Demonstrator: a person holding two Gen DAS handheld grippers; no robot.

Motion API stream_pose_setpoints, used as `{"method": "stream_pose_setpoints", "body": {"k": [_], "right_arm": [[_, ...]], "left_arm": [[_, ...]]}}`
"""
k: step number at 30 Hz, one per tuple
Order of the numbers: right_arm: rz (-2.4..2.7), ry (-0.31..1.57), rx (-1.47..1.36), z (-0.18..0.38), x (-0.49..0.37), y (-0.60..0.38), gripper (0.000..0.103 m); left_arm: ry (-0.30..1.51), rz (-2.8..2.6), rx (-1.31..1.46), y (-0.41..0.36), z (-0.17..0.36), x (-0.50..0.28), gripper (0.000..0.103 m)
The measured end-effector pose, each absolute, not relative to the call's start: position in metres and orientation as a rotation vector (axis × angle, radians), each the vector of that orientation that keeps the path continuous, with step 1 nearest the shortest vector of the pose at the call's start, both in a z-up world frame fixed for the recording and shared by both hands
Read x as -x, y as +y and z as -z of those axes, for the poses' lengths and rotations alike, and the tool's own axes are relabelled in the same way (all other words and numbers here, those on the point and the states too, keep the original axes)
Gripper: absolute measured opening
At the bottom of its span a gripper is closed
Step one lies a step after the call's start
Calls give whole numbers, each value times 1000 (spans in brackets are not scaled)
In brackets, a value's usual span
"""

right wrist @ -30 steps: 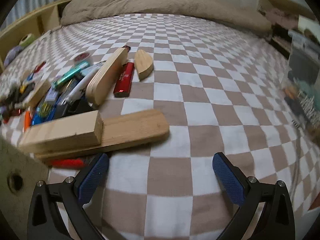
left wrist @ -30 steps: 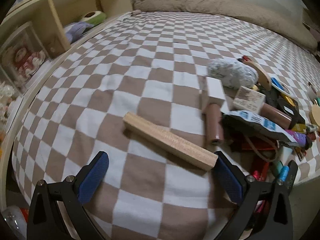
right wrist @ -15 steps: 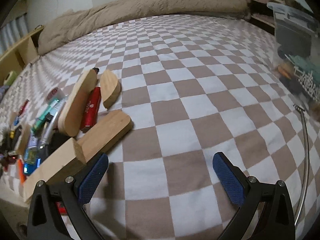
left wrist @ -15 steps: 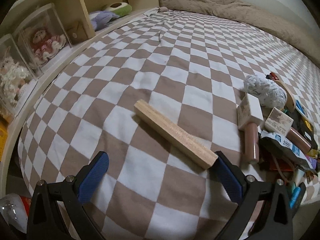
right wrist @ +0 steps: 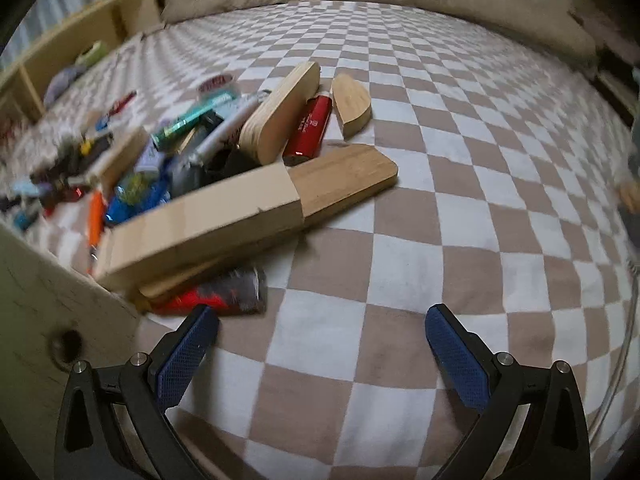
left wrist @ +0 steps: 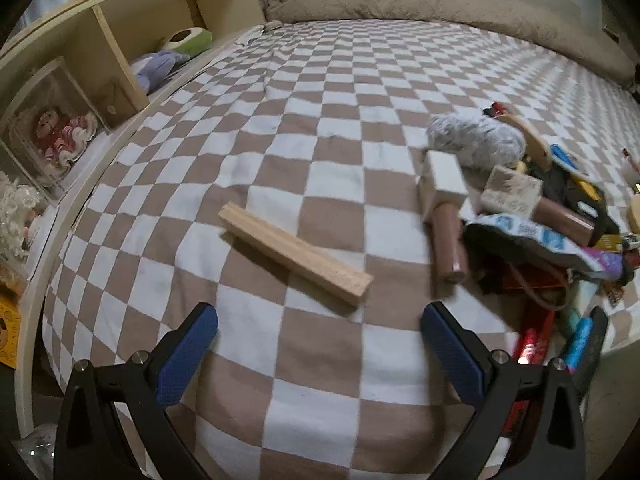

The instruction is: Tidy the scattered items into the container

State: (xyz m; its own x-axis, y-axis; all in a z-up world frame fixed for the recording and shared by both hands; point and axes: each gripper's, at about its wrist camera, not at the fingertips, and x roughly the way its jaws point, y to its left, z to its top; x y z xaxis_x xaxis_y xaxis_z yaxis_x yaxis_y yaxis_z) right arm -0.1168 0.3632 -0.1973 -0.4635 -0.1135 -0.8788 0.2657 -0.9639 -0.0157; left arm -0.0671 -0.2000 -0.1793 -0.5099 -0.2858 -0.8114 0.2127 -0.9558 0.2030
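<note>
You held the left gripper [left wrist: 319, 334] with its jaws spread wide and empty, low over the checkered bedspread [left wrist: 320, 92]. The wooden bar [left wrist: 294, 253] lay just ahead of the fingertips, flat and diagonal, apart from the clutter pile [left wrist: 532, 216] at the right. That alignment suggests the bar was the intended pick, since it lay isolated and could be reached without disturbing the pile.

You held the right gripper [right wrist: 322, 338] equally spread, clamped on nothing. A red tube [right wrist: 218, 294] lay just beside its left fingertip, under the long wooden block [right wrist: 200, 220], which rested on a flat rounded board [right wrist: 344, 178]. The red lighter [right wrist: 308, 128] and two rounded wooden pieces lay beyond.

The container cannot be identified with certainty in either view; no item appeared collected, so the task stood at an early stage.

Compared with half a second earlier, the left view had turned rightward, bringing more of the pile into frame and placing the bar nearer the centre line. The right view had swung back towards the pile, and the red tube came into sight at the fingertip. Both jaw openings were unchanged.
</note>
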Motion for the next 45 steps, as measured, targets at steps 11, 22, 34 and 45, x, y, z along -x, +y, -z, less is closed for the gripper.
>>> {"method": "stream_pose_setpoints", "body": {"k": [11, 22, 34, 45], "right_arm": [[2643, 123, -1465, 192, 131, 387, 103], [2497, 9, -1315, 178, 147, 344, 103], [2471, -147, -1440, 191, 165, 353, 103], [2562, -83, -1589, 189, 130, 417, 103]], "left_arm": [[-48, 2440, -1343, -219, 175, 59, 103], [-20, 2481, -1361, -209, 174, 58, 103], [42, 2479, -1379, -204, 182, 67, 103], [-13, 2412, -1336, -217, 176, 61, 103]]}}
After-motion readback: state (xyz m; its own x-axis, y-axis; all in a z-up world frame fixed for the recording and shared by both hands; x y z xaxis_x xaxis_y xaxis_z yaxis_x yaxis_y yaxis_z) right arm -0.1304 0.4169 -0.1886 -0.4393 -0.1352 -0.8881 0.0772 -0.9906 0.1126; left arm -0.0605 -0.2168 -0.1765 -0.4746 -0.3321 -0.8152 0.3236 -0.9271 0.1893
